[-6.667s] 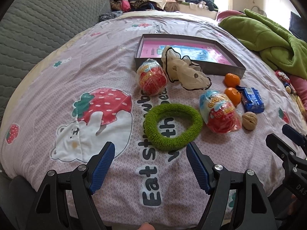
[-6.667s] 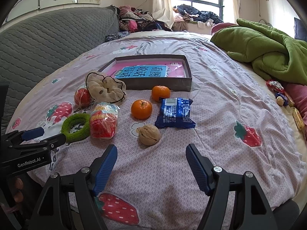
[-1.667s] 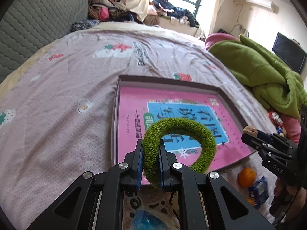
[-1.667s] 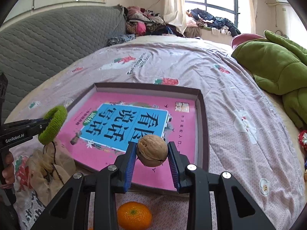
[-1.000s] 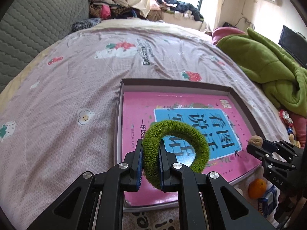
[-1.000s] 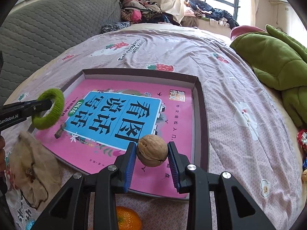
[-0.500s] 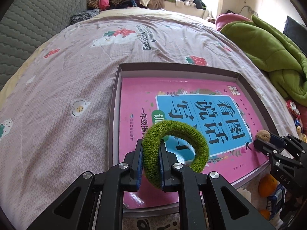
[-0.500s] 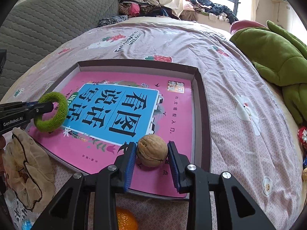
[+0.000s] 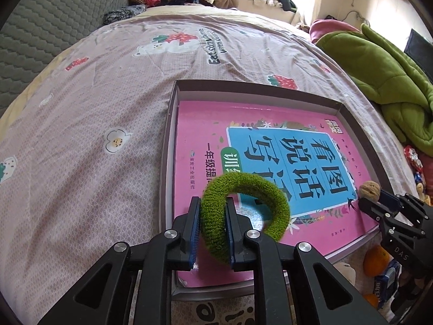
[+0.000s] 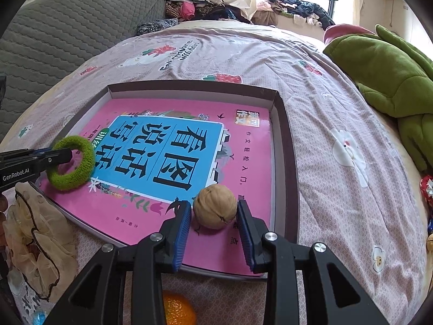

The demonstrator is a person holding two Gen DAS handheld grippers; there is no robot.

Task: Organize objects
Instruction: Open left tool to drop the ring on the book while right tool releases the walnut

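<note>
A shallow dark box (image 9: 243, 86) lies on the bed with a pink book (image 10: 189, 108) inside it. My left gripper (image 9: 213, 203) squeezes the near side of a fuzzy green ring (image 9: 259, 189); its jaws are opening, the pads still pressing the band. The ring's far side touches the book near the box's left edge. My right gripper (image 10: 213, 205) has its jaws opening around a walnut (image 10: 215, 210), which rests on the book near the box's right front corner, with a thin gap at the left pad. The ring (image 10: 81, 146) and the left gripper (image 10: 62, 155) also show in the right wrist view.
A beige scrunchie (image 10: 35, 235) lies in front of the box's left corner and an orange (image 10: 178, 310) just before its front rim. A blue snack packet (image 9: 384, 281) sits by another orange (image 9: 377, 260). A green blanket (image 10: 384, 75) is heaped on the right, a grey headboard (image 10: 67, 21) on the left.
Both grippers have come down over the box. The ring's far side and the walnut now sit on the book. The right jaws have parted slightly from the walnut.
</note>
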